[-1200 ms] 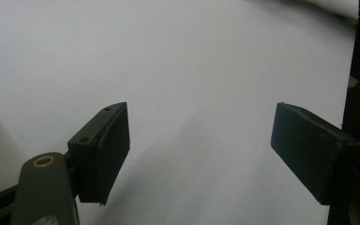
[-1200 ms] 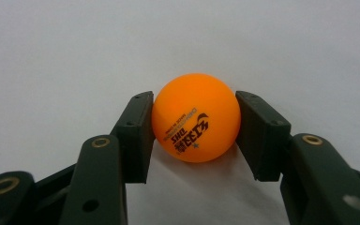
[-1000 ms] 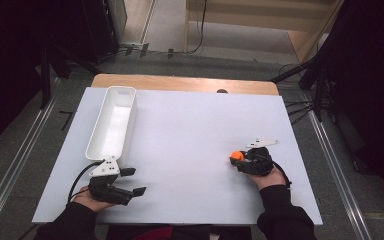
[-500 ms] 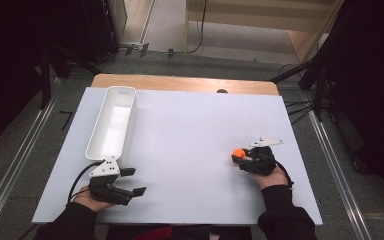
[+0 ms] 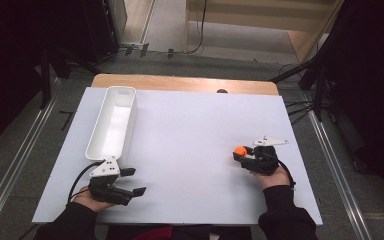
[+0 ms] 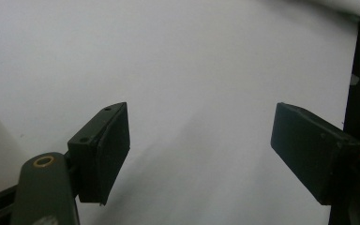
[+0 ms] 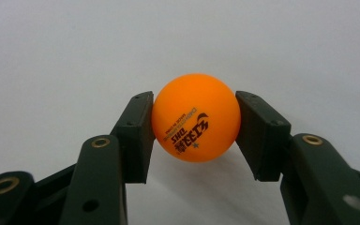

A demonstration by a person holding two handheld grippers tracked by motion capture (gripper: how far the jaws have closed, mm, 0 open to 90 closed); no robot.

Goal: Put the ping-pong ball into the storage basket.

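Orange ball (image 7: 196,117), printed with dark lettering, sitting clamped between both pads of the right gripper (image 7: 194,133), low over the white table (image 5: 190,130) at its right side. Lying well apart across bare tabletop: long white tray (image 5: 111,122) along the left edge, nothing standing between. Resting near the tray's near end, left gripper (image 5: 132,181), jaws spread wide in the left gripper view with nothing between them. Trailing from it, a black cable (image 5: 80,177).
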